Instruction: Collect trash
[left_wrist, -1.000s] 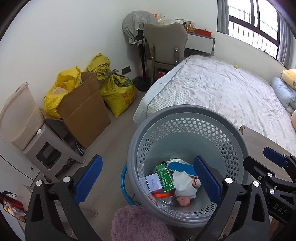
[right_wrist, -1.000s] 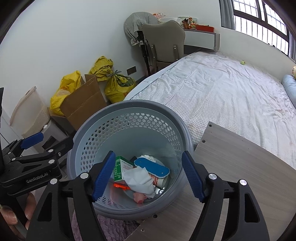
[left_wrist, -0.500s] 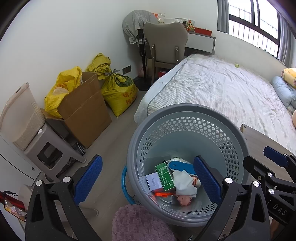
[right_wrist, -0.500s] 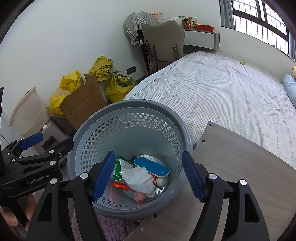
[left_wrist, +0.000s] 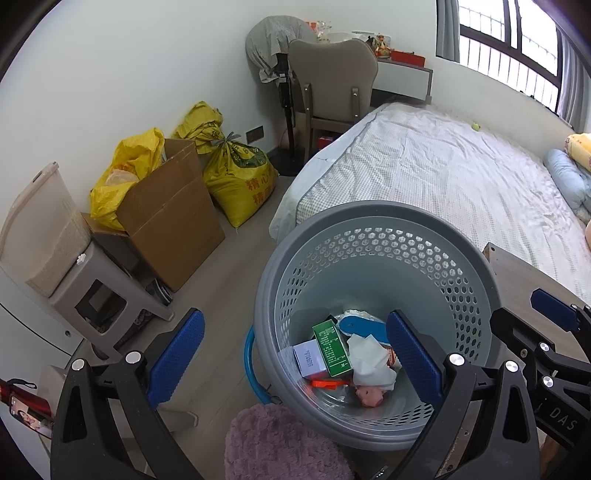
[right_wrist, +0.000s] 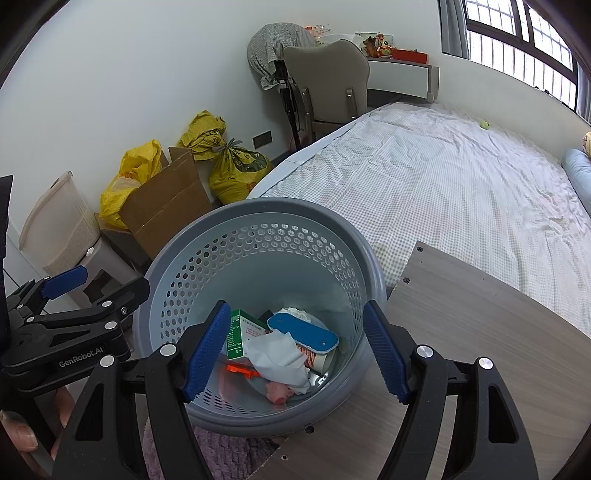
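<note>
A grey perforated waste basket stands beside the wooden table. Inside lie a green box, a white box, crumpled white tissue, a blue flat piece, an orange item and a pink scrap. My left gripper is open and empty, straddling the basket's left rim. My right gripper is open and empty above the basket's opening; it also shows in the left wrist view.
A wooden table lies right of the basket, a bed beyond it. A cardboard box, yellow sacks, a stool with a bin and a chair line the wall. A purple fluffy cushion sits below the basket.
</note>
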